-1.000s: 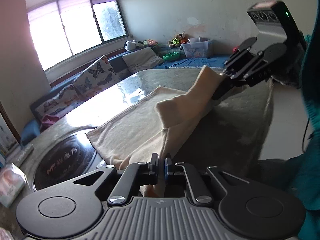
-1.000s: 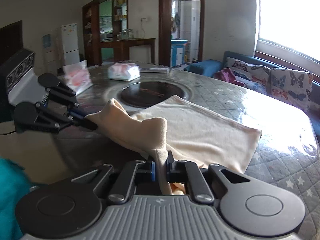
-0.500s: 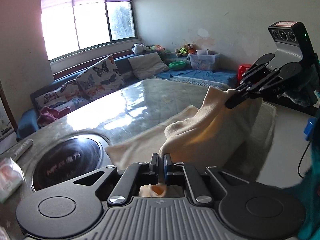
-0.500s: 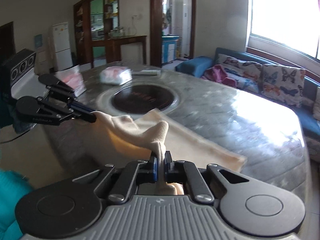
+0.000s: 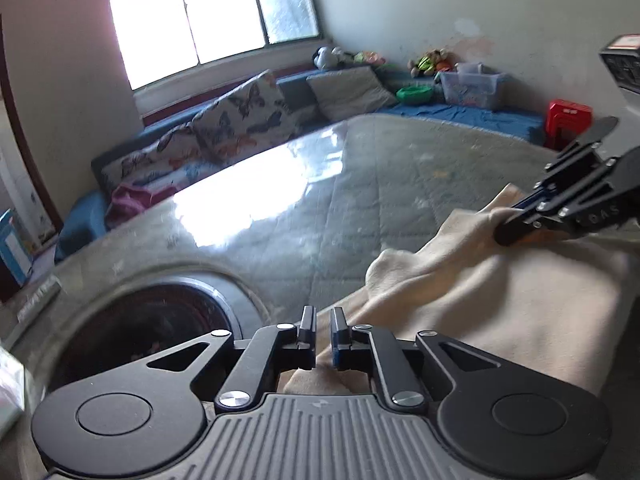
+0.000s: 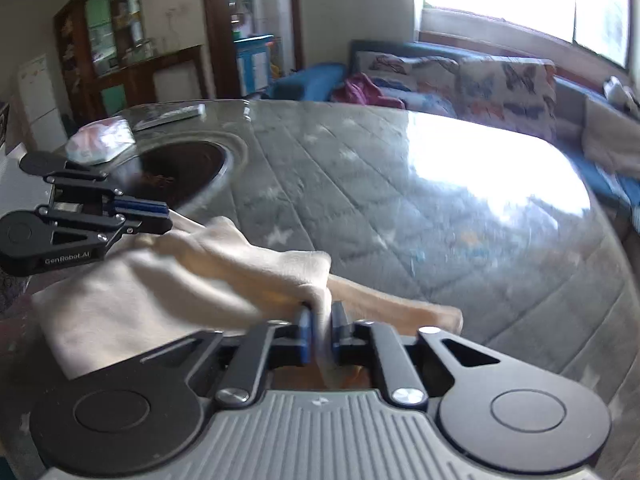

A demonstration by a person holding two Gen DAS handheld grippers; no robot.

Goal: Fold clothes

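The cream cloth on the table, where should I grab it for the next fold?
Grip the cream cloth at its loose corner, coming low from the window side: that corner lies flat and free on the table, away from the bunched ridge.

Cream cloth [image 5: 500,304]: a second ago spread flat across the grey quilted tabletop [image 5: 320,208] with only its near edge lifted; now doubled over, its far edge pulled off the middle.
Left gripper [image 5: 323,322]: was clamped on the cloth; jaws now opening, gap showing, nothing between the tips.
Right gripper [image 6: 323,320]: was clamped too; jaws opening, cloth between them.
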